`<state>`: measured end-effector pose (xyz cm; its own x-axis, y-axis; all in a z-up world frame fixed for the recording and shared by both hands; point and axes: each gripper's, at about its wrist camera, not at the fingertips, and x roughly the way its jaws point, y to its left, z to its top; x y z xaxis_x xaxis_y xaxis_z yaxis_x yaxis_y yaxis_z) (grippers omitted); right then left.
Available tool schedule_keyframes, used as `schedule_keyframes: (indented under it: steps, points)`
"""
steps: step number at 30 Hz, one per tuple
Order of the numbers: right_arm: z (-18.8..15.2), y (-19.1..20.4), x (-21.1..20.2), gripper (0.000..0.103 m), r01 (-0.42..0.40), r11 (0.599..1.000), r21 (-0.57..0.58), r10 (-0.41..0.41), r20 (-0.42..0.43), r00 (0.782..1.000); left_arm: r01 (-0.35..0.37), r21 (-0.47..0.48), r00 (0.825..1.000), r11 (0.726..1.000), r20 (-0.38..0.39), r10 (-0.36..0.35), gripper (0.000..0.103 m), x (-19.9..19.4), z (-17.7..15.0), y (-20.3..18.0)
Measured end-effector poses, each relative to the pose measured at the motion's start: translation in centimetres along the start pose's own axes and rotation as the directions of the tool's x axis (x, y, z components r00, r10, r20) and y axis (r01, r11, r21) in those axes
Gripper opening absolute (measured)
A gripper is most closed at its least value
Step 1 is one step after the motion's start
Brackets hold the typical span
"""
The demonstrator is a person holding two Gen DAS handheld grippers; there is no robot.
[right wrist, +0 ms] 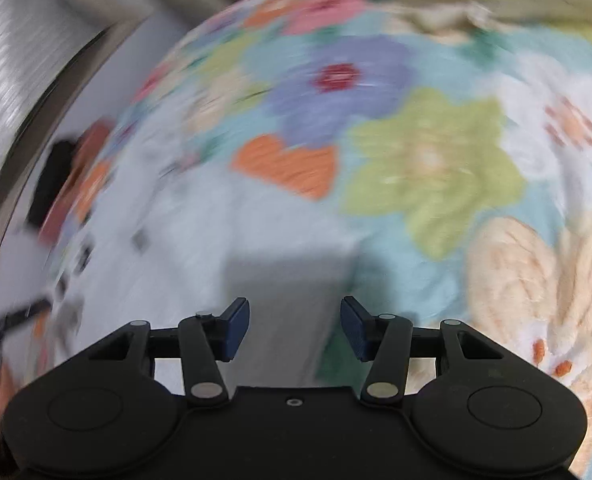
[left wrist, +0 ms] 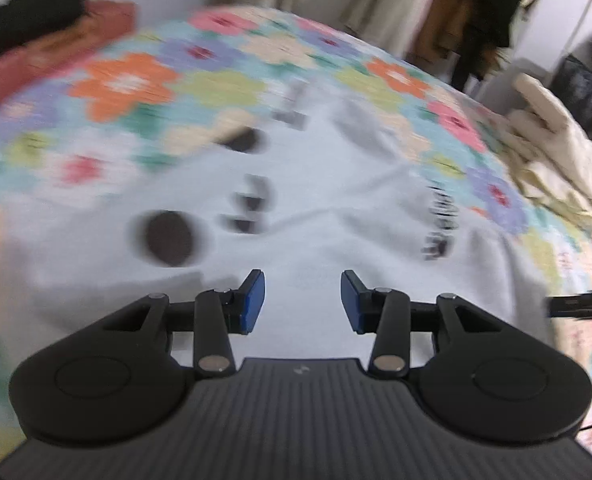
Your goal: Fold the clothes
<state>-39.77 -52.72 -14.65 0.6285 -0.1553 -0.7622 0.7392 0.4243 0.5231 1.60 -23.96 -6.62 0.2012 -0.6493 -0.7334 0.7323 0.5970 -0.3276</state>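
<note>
A white shirt (left wrist: 315, 200) with black printed marks lies spread on a bed with a flowered blanket (left wrist: 128, 80). My left gripper (left wrist: 301, 304) is open and empty, just above the shirt's near part. In the right wrist view the same white shirt (right wrist: 224, 240) lies at the lower left, a greyish sleeve or edge of it running under my right gripper (right wrist: 296, 330), which is open and empty. The flowered blanket (right wrist: 435, 160) fills the rest of that view. Both views are blurred by motion.
A red and black pile of cloth (left wrist: 36, 40) lies at the bed's far left. A cream blanket (left wrist: 555, 152) is bunched at the right edge. Curtains and hanging dark clothes (left wrist: 487, 20) stand behind the bed. A wall (right wrist: 16, 60) is on the left.
</note>
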Motion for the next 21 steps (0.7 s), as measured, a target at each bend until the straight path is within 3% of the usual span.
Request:
schedule_keyframes:
  steps: [2,3,6,8,11,14,16,19,21]
  points:
    - [-0.2,-0.8,0.9,0.057,-0.020,0.999,0.041,0.019,0.042,0.999,0.056,-0.018,0.998,0.998,-0.029,-0.056,0.041,2.1,0.5,-1.6]
    - [-0.3,-1.0,1.3,0.063,-0.042,0.997,0.057,0.039,0.065,0.997,0.066,-0.016,0.997,0.998,-0.039,-0.067,0.041,3.0,0.6,-2.6]
    - [-0.1,-1.4,2.1,0.075,-0.117,0.988,0.104,0.102,0.137,0.985,0.050,0.023,0.997,0.998,-0.066,-0.049,0.041,5.0,0.6,-5.2]
    - [0.7,-0.5,2.7,0.074,-0.140,0.987,0.078,0.128,0.150,0.980,0.060,0.007,0.995,0.998,-0.086,-0.059,0.041,5.7,0.5,-5.9]
    - [1.0,2.1,2.9,0.019,-0.143,0.988,-0.052,0.149,0.138,0.979,0.116,-0.063,0.989,0.991,-0.088,-0.121,0.041,6.0,0.5,-6.1]
    - [0.2,6.2,0.7,0.019,-0.137,0.962,-0.236,0.191,0.223,0.956,0.194,-0.099,0.976,0.976,-0.079,-0.203,0.041,5.5,0.6,-6.0]
    - [-1.0,9.7,-0.5,0.019,-0.115,0.916,-0.385,0.221,0.244,0.944,0.265,-0.118,0.960,0.957,-0.064,-0.273,0.041,5.0,0.4,-5.9]
    - [-3.4,13.9,-0.5,0.018,-0.164,0.821,-0.547,0.286,0.146,0.947,0.348,-0.151,0.929,0.925,-0.074,-0.362,0.046,4.2,-0.2,-5.8]
    - [-5.3,16.0,-0.1,0.018,-0.209,0.768,-0.606,0.304,0.057,0.951,0.364,-0.144,0.922,0.920,-0.089,-0.378,0.048,3.6,-0.9,-5.9]
